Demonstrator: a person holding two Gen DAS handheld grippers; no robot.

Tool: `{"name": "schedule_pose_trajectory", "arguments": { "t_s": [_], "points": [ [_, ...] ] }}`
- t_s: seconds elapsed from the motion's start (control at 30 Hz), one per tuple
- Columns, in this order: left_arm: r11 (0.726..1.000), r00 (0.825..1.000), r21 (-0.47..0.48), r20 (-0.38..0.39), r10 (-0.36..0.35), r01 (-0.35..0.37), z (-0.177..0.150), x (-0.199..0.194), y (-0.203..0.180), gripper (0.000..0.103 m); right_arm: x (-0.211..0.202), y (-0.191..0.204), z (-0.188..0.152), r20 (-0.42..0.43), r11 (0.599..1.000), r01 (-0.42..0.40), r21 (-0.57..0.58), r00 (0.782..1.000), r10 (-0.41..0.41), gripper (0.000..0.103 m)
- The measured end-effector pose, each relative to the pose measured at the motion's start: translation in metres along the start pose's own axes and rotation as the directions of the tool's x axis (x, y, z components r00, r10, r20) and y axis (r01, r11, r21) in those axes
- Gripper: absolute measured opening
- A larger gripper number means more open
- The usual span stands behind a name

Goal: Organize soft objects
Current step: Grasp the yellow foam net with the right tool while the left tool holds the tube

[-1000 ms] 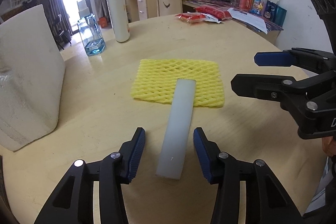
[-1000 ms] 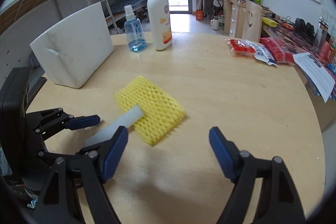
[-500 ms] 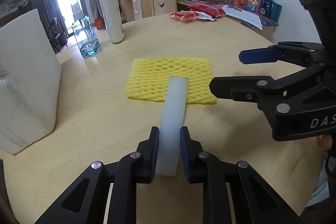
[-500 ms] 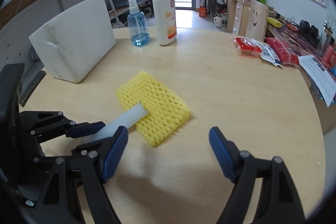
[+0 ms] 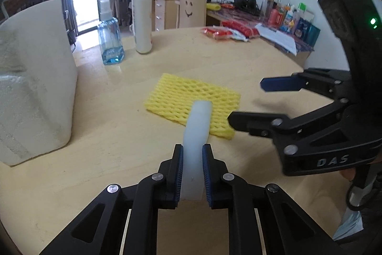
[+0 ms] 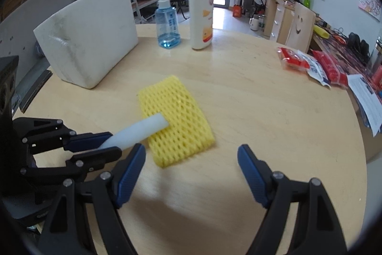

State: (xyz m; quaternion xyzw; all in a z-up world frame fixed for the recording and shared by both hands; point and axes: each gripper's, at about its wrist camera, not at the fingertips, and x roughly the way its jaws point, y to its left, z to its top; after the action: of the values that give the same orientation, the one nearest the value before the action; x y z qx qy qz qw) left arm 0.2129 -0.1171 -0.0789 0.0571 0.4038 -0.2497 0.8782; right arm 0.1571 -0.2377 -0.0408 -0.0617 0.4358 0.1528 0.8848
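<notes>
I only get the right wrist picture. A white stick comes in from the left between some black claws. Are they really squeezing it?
Observer: Yes. In the left wrist view the left gripper is shut on the white foam strip, with both blue pads pressed against its sides near its close end.
Operator: And the claws at the bottom of my picture, what are they fixed to?
Observer: They belong to the right gripper. The left view shows its tall black body, with a green light lit on it.
</notes>
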Motion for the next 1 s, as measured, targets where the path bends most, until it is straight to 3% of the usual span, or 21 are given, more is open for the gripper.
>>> {"name": "schedule_pose_trajectory", "arguments": {
  "t_s": [0.4,0.73,0.8,0.83,1.0],
  "points": [
    [0.997,0.997,-0.071,0.062,0.04,-0.036,0.0,-0.022,0.032,0.017,0.018,0.022,0.018,-0.045,0.998,-0.008,-0.067,0.999,0.005,0.083],
    [0.994,0.996,-0.091,0.063,0.062,-0.056,0.001,-0.022,0.037,0.017,0.043,0.021,0.025,-0.088,0.998,0.007,-0.068,0.996,-0.013,0.083],
    [0.994,0.996,-0.089,0.062,0.063,-0.057,0.002,-0.02,0.037,0.017,0.046,0.02,0.025,-0.095,0.998,0.008,-0.065,0.995,-0.014,0.077],
    [0.994,0.996,-0.089,0.059,0.063,-0.057,0.002,-0.02,0.036,0.017,0.048,0.021,0.025,-0.1,0.998,0.009,-0.069,0.995,-0.016,0.068],
    [0.993,0.996,-0.095,0.064,0.069,-0.063,0.0,-0.02,0.036,0.017,0.048,0.021,0.023,-0.112,0.997,0.006,-0.079,0.994,-0.014,0.059]
  ]
}}
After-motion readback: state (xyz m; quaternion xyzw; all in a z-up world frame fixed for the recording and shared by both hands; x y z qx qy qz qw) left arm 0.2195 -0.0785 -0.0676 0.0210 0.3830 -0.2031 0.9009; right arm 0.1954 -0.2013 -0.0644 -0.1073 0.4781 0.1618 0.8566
